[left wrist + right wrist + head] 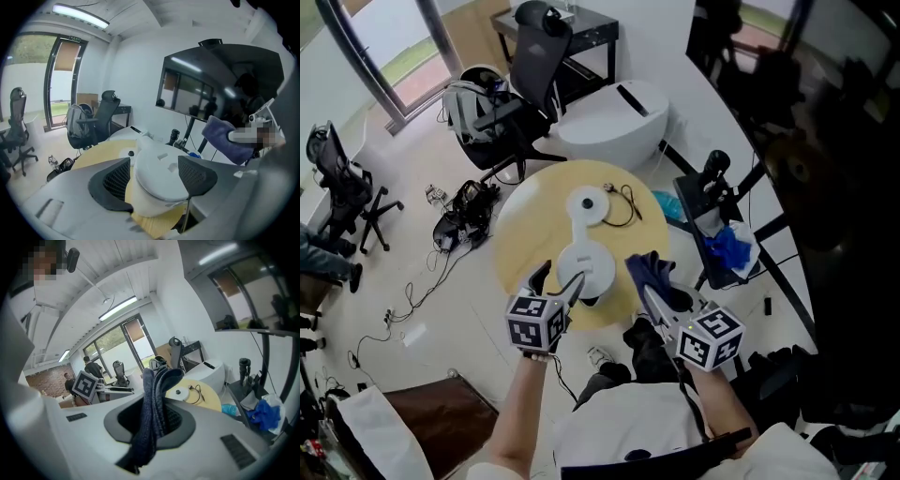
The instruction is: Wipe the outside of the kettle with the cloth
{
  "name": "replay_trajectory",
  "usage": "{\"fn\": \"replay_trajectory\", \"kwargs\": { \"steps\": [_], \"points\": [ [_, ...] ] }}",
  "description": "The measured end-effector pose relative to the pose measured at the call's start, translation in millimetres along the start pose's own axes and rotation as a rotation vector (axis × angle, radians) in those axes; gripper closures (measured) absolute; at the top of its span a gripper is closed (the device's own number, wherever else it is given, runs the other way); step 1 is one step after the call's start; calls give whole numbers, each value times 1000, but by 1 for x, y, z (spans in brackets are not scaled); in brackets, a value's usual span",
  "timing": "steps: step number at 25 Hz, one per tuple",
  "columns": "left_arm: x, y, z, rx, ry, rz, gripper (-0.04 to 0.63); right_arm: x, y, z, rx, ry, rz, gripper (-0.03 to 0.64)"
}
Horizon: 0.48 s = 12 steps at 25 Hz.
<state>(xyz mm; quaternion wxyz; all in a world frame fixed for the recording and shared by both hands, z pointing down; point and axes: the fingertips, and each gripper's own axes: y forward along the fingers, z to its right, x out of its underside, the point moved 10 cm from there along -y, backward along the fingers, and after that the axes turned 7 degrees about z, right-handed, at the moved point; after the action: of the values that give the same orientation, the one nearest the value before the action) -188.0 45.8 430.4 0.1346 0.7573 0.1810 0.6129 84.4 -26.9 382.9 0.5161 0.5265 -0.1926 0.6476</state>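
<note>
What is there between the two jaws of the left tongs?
The white kettle on the table. It stands between the open jaws of the left tongs, as the left gripper view shows.

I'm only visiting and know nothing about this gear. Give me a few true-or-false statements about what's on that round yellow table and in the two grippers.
1. The right gripper grips a dark blue cloth. True.
2. The left gripper has its jaws clamped shut. False: they stand apart, with the white plastic kettle seen between them.
3. The kettle sits on its round white base. False: the base lies bare farther across the table.
4. The round yellow wooden table carries the kettle. True.
</note>
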Motion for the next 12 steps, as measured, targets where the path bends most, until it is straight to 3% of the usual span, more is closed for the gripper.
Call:
{"fn": "replay_trajectory", "kwargs": {
  "steps": [12],
  "points": [
    [-4, 19, 0, 26, 19, -145, 267, -23, 71, 56, -120, 46, -60, 554]
  ]
}}
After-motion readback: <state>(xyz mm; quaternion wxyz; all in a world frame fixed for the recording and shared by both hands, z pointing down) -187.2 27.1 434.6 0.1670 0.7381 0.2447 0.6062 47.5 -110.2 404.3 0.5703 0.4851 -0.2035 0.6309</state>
